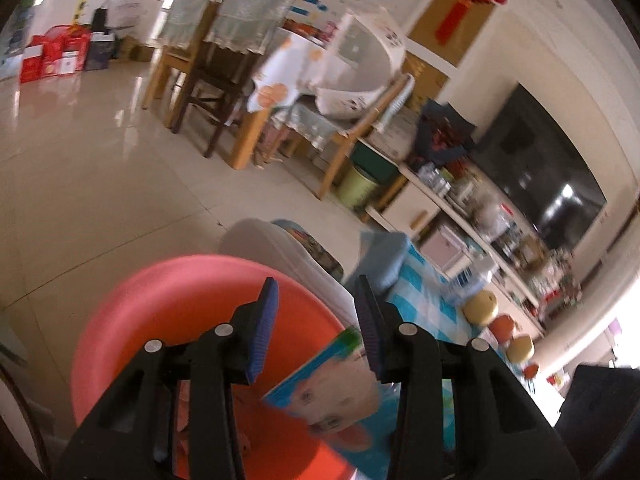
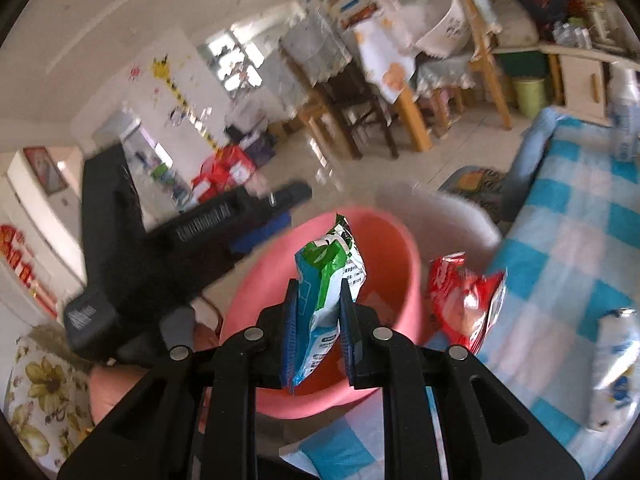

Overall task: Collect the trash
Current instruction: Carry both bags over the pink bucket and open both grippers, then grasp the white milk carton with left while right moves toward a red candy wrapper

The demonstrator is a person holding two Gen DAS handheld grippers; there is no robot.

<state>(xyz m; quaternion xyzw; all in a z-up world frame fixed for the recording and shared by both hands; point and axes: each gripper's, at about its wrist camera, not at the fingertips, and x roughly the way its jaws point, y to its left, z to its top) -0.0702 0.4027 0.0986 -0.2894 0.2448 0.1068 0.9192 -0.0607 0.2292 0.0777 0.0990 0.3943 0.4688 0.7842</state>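
closest to the right wrist camera is the right gripper point(image 2: 318, 322), its jaws pinched narrow on a blue, white and green snack wrapper point(image 2: 328, 280) that stands up between the blue pads point(image 2: 289, 332). the wrapper hangs over the pink basin point(image 2: 396, 248), which sits beside the edge of the surface point(image 2: 560, 248) covered in a blue and white checked cloth. a red snack wrapper point(image 2: 466, 296) lies crumpled on that cloth just beside the basin's rim, and a white and blue packet point(image 2: 616, 364) lies farther along the cloth near the picture's right edge. the left gripper point(image 2: 192, 248) shows as a blurred black shape to the left of the basin.

in the left wrist view the left gripper point(image 1: 316, 328) has its jaws wide apart with nothing between them. it hovers over the pink basin point(image 1: 168, 304). a blue carton with a child's face point(image 1: 340, 384) shows below and behind the right-hand pad, over the basin's edge; whether it rests in the basin or on the cloth cannot be told. round yellow and orange fruit point(image 1: 482, 307) sit in a row on the checked cloth farther off. wooden chairs point(image 1: 212, 76) stand on the tiled floor beyond.
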